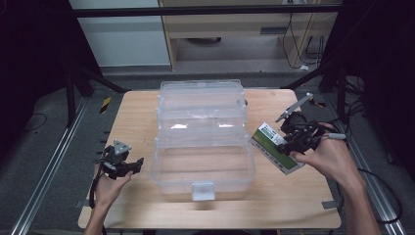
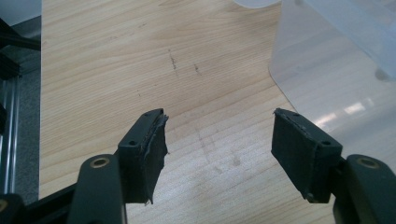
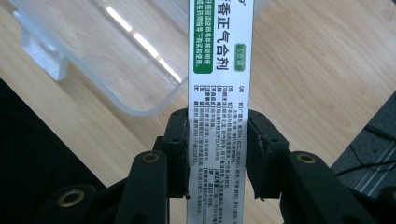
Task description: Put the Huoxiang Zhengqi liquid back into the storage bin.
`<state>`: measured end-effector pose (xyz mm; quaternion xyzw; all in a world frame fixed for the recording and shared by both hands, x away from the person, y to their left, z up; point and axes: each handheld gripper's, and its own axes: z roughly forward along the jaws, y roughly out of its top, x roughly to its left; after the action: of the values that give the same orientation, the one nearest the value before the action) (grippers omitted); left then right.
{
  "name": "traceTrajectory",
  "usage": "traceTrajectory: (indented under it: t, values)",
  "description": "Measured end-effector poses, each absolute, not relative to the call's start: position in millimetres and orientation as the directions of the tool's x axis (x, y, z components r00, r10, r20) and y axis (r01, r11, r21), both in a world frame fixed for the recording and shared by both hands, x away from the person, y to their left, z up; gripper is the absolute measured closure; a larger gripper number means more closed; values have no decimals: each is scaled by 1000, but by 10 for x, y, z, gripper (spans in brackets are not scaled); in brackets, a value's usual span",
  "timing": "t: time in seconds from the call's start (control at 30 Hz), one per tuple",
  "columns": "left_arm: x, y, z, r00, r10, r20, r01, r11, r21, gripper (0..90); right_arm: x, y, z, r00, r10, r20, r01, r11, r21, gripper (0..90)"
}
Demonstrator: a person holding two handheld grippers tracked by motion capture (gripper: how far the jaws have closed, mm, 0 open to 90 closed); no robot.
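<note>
A clear plastic storage container (image 1: 155, 164) stands in the middle of the wooden table, its lid (image 1: 200, 98) tipped open toward the far side. My right gripper (image 1: 289, 142) is shut on a long white and green medicine box (image 1: 274, 147), just right of the container. In the right gripper view the box (image 3: 220, 56) runs up between the jaws of that gripper (image 3: 218, 140), its far end over the container's rim (image 3: 140, 109). My left gripper (image 1: 136, 165) rests near the table's left front, open and holding nothing (image 2: 219, 144), with the container wall (image 2: 336, 88) to its right.
A latch tab (image 1: 203, 191) sticks out from the container's front wall. Bare wood lies in front of the container and to its left (image 2: 140, 56). Metal rails run along both table sides, and dark frame legs stand behind.
</note>
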<state>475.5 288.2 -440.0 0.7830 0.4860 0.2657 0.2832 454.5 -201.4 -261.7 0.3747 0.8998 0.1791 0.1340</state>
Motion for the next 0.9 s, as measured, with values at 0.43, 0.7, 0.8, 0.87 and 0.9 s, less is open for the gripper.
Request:
traceTrajectory:
  t: [0.43,0.7,0.8,0.87,0.9]
  values:
    - [4759,2883,-4405,387,911,140,612,-367,700,346,4564,-1744,-2542,-764,633,-123,533,727,433,640]
    - [4761,2881,-4411,388,911,138,613,-367,699,345,4603,-1561,-2512,-805,581,-121,483,759,437,640]
    - [4761,2886,-4407,387,912,138,613,-367,700,346,4623,-1498,-2512,-819,561,-125,461,771,439,640]
    - [4760,2889,-4406,386,912,139,613,-366,701,346,4643,-1463,-2512,-825,552,-125,453,776,438,640]
    - [4760,2891,-4405,386,912,138,613,-366,701,346,4652,-1445,-2514,-828,546,-127,448,780,436,641]
